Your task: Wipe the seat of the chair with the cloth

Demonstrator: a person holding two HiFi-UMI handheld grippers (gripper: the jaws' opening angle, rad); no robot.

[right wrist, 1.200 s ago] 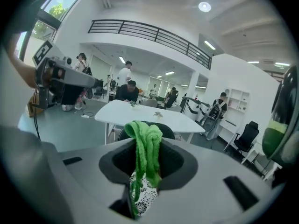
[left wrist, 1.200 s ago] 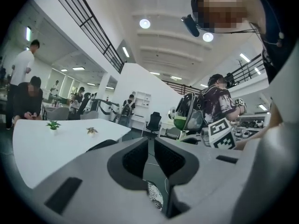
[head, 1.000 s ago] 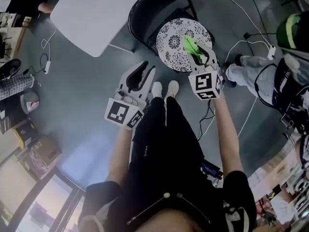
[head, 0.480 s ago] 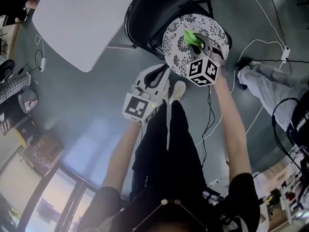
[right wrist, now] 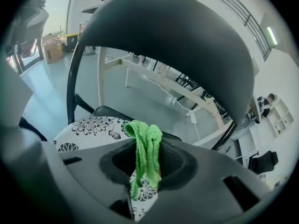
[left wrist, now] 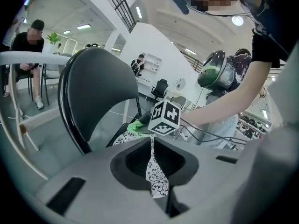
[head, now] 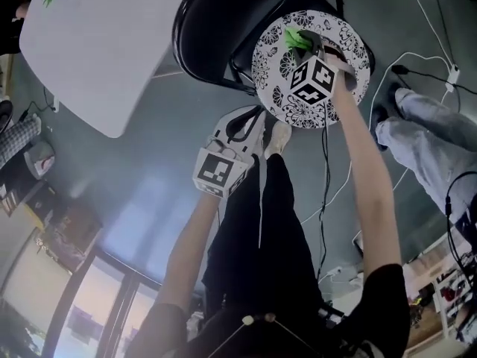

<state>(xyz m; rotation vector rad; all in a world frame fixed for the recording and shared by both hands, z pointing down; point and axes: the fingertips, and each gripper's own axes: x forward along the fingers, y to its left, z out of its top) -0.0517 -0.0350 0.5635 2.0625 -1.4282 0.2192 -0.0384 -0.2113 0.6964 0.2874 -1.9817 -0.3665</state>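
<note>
The chair has a black curved back [head: 216, 21] and a round seat [head: 346, 69] covered in a black-and-white flower print. My right gripper [head: 313, 45] hangs over the far part of the seat, shut on a green cloth [head: 297, 39] that droops from its jaws. In the right gripper view the green cloth [right wrist: 145, 148] hangs folded between the jaws, above the seat [right wrist: 88, 127] and under the chair back [right wrist: 173, 45]. My left gripper [head: 246, 121] is shut and holds nothing, short of the seat's near edge. The left gripper view shows the seat [left wrist: 122, 136] through the slit.
A white table [head: 112, 43] stands left of the chair. White and black cables [head: 417, 66] run over the grey floor at the right, near another person's legs [head: 436, 140]. My own shoes [head: 277, 136] are just before the seat. Boxes [head: 67, 230] lie at far left.
My right gripper has carried the green cloth forward across the seat toward the chair back. The left gripper has come a little closer to the seat's near edge.
</note>
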